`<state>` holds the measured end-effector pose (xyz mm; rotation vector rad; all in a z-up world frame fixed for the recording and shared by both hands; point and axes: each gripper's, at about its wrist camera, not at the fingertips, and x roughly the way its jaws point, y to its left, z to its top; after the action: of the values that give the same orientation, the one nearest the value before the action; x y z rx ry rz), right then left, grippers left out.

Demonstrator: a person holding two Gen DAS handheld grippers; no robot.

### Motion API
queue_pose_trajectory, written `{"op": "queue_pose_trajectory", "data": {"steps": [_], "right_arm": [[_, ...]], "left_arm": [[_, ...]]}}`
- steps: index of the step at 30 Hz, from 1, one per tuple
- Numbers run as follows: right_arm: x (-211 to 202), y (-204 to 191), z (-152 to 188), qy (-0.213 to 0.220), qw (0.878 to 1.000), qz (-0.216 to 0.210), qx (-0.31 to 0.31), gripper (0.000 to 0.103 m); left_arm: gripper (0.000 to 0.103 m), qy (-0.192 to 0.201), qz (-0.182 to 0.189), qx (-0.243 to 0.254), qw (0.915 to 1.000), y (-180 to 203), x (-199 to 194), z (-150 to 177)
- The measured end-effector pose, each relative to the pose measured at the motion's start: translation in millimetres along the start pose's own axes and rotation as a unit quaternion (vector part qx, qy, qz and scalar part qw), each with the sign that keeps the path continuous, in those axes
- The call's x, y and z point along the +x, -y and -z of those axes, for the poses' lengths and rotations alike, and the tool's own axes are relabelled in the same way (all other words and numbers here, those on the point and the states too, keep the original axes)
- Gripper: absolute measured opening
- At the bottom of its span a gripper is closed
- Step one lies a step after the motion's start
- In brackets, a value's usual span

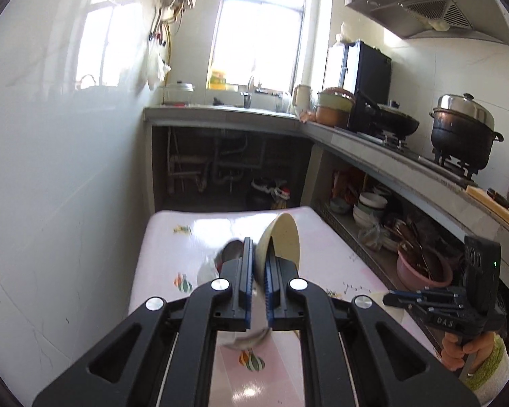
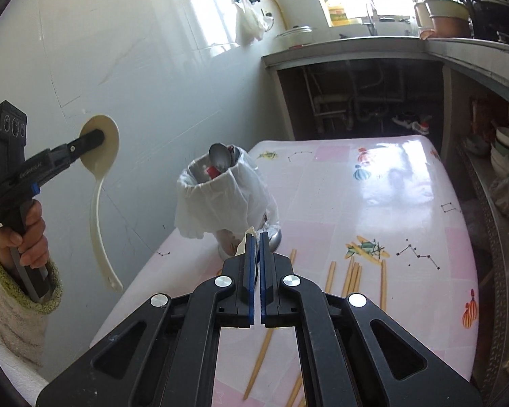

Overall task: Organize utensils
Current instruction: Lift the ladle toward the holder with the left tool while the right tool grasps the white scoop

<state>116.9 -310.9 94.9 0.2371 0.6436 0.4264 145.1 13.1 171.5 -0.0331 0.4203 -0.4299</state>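
My left gripper (image 1: 259, 264) is clamped on the bowl rim of a cream plastic ladle (image 2: 100, 146), held in the air beside the white tiled wall (image 2: 146, 68); the long curved handle hangs down free. Judgement: light, stiff, smooth plastic, not fragile, but a rim grip lets the handle swing, so a hold nearer the neck would steady it. My right gripper (image 2: 254, 237) has its jaws pressed together on something thin and pale at the tips; I cannot tell what. Just beyond stands a cup-like holder wrapped in white plastic bag (image 2: 220, 200) with a metal spoon (image 2: 219, 160) inside. Wooden chopsticks (image 2: 351, 276) lie loose on the glossy pink patterned tablecloth (image 2: 407, 203), probably slippery. Narrow kitchen: concrete counter (image 1: 373, 149), black lidded pot (image 1: 463, 129), bright window (image 1: 261, 23).
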Motion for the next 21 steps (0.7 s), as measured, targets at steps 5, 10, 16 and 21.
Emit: {"op": "queue_pose_trajectory", "data": {"steps": [5,10,16,21], "right_arm": [[-1,7,-2,0.002,1.000,-0.001,0.012,0.001],[7,13,0,-0.005,1.000,-0.003,0.024,0.001],[14,20,4,-0.020,0.999,-0.009,0.034,0.001],[18,21,6,-0.026,0.999,-0.013,0.037,0.001]], "left_arm": [[0.005,0.066,-0.045,0.016,0.9967,-1,6,-44],[0.005,0.097,-0.099,0.056,0.9888,3,36,-57],[0.005,0.095,-0.150,0.119,0.9769,8,78,-29],[0.005,0.090,-0.175,0.156,0.9681,11,100,-1]]}}
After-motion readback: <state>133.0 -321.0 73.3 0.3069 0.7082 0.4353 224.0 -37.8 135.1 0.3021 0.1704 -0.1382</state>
